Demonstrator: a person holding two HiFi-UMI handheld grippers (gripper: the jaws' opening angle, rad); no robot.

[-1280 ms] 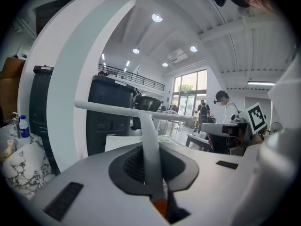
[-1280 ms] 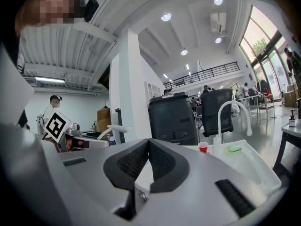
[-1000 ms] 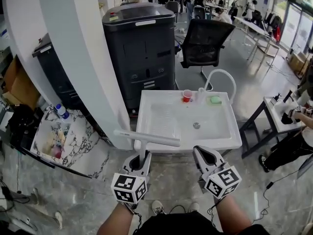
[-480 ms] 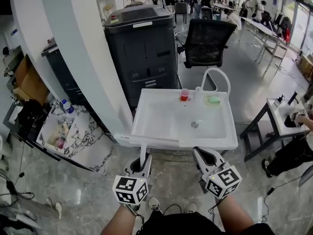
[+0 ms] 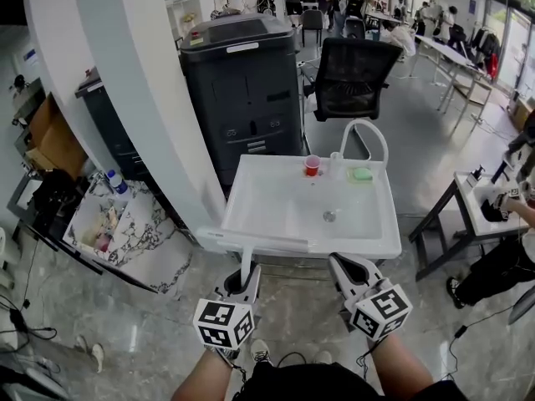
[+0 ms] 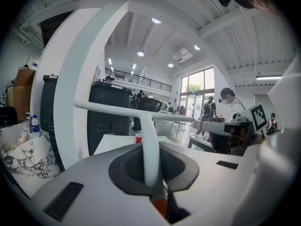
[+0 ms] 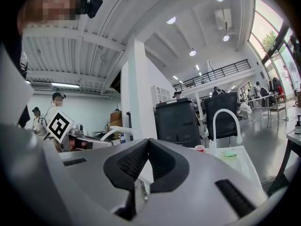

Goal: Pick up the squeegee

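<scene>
The squeegee (image 5: 246, 266) is white and T-shaped, and its long blade (image 5: 251, 241) lies crosswise over the front rim of the white sink (image 5: 242, 186). My left gripper (image 5: 238, 289) is shut on its handle. In the left gripper view the handle (image 6: 149, 147) rises from between the dark pads to the crossbar (image 6: 122, 110). My right gripper (image 5: 349, 272) hovers beside it at the same height, in front of the sink. Its pads (image 7: 134, 161) meet with nothing between them.
In the sink's back stand a red cup (image 5: 312, 165), a green sponge (image 5: 362, 174) and a curved white faucet (image 5: 365, 130). Behind are a dark printer (image 5: 242, 82) and a black office chair (image 5: 355, 65). A white pillar (image 5: 134, 98) stands left, a small table (image 5: 472, 207) right.
Both grippers have drawn back a little from the sink, which now looks slightly farther off. The squeegee stays held in the left gripper.
</scene>
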